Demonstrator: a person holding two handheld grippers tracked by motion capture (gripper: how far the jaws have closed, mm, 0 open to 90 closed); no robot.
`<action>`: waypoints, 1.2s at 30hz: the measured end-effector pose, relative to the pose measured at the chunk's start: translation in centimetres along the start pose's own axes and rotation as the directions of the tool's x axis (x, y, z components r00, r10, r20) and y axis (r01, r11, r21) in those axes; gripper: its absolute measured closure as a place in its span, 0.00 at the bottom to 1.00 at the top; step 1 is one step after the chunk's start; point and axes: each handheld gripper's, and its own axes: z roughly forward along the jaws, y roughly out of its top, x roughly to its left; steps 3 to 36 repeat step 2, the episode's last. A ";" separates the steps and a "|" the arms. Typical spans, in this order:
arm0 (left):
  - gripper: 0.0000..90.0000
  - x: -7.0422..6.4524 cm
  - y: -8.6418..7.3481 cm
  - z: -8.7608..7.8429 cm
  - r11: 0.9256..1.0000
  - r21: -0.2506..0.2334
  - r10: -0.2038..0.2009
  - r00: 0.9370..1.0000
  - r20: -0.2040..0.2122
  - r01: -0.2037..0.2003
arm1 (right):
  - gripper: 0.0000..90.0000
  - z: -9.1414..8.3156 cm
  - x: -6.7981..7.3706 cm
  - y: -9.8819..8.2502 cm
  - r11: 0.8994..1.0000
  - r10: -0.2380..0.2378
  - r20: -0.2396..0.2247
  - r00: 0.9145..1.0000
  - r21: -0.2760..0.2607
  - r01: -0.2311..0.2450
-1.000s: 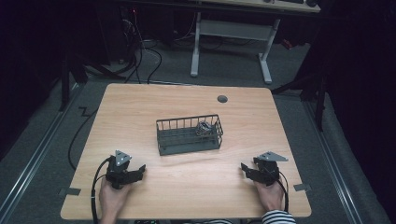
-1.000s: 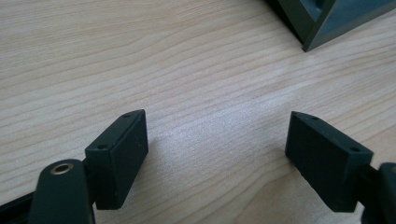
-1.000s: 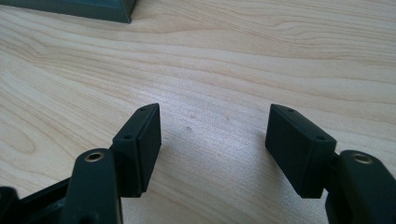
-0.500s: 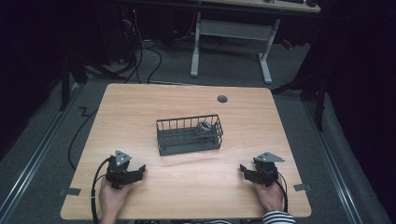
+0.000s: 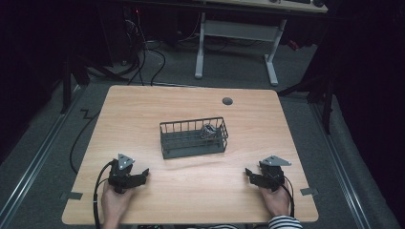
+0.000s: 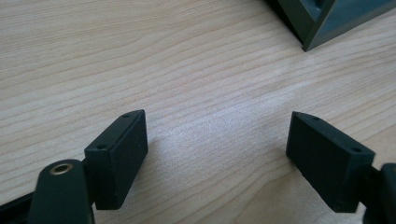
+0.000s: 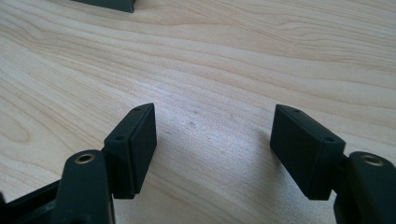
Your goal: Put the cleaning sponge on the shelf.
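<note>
Two hand-held grippers are resting low on the near part of the wooden surface [image 5: 191, 195], the left hand-held gripper [image 5: 142, 174] at the near left and the right hand-held gripper [image 5: 249, 174] at the near right, well apart from each other. Both are showing jaws spread wide with only bare wood between them. Compared with a second ago, the right hand-held gripper's jaws have just been opening a little further, with nothing between them, while both hands are keeping their places. That is reading as a ready stance, with no grasp begun. The dark wire basket [image 5: 193, 143] is sitting at the middle of the surface, farther off and between the two, holding a small tangled metal item [image 5: 208, 130] at its right end
</note>
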 end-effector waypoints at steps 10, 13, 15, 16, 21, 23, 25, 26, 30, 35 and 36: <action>0.24 0.0 0.0 0.0 1.000 0.000 0.000 1.000 0.000 0.000 | 0.35 0.0 0.0 0.0 1.000 0.000 0.000 1.000 0.000 0.000; 0.24 0.0 0.0 0.0 1.000 0.000 0.000 1.000 0.000 0.000 | 0.35 0.0 0.0 0.0 1.000 0.000 0.000 1.000 0.000 0.000; 0.24 0.0 0.0 0.0 1.000 0.000 0.000 1.000 0.000 0.000 | 0.35 0.0 0.0 0.0 1.000 0.000 0.000 1.000 0.000 0.000; 0.24 0.0 0.0 0.0 1.000 0.000 0.000 1.000 0.000 0.000 | 0.35 0.0 0.0 0.0 1.000 0.000 0.000 1.000 0.000 0.000; 0.24 0.0 0.0 0.0 1.000 0.000 0.000 1.000 0.000 0.000 | 0.35 0.0 0.0 0.0 1.000 0.000 0.000 1.000 0.000 0.000; 0.24 0.0 0.0 0.0 1.000 0.000 0.000 1.000 0.000 0.000 | 0.35 0.0 0.0 0.0 1.000 0.000 0.000 1.000 0.000 0.000; 0.24 0.0 0.0 0.0 1.000 0.000 0.000 1.000 0.000 0.000 | 0.35 0.0 0.0 0.0 1.000 0.000 0.000 1.000 0.000 0.000; 0.24 0.0 0.0 0.0 1.000 0.000 0.000 1.000 0.000 0.000 | 0.35 0.0 0.0 0.0 1.000 0.000 0.000 1.000 0.000 0.000; 0.24 0.0 0.0 0.0 1.000 0.000 0.000 1.000 0.000 0.000 | 0.35 0.0 0.0 0.0 1.000 0.000 0.000 1.000 0.000 0.000; 0.24 0.0 0.0 0.0 1.000 0.000 0.000 1.000 0.000 0.000 | 0.35 0.0 0.0 0.0 1.000 0.000 0.000 1.000 0.000 0.000; 0.24 0.0 0.0 0.0 1.000 0.000 0.000 1.000 0.000 0.000 | 0.35 0.0 0.0 0.0 1.000 0.000 0.000 1.000 0.000 0.000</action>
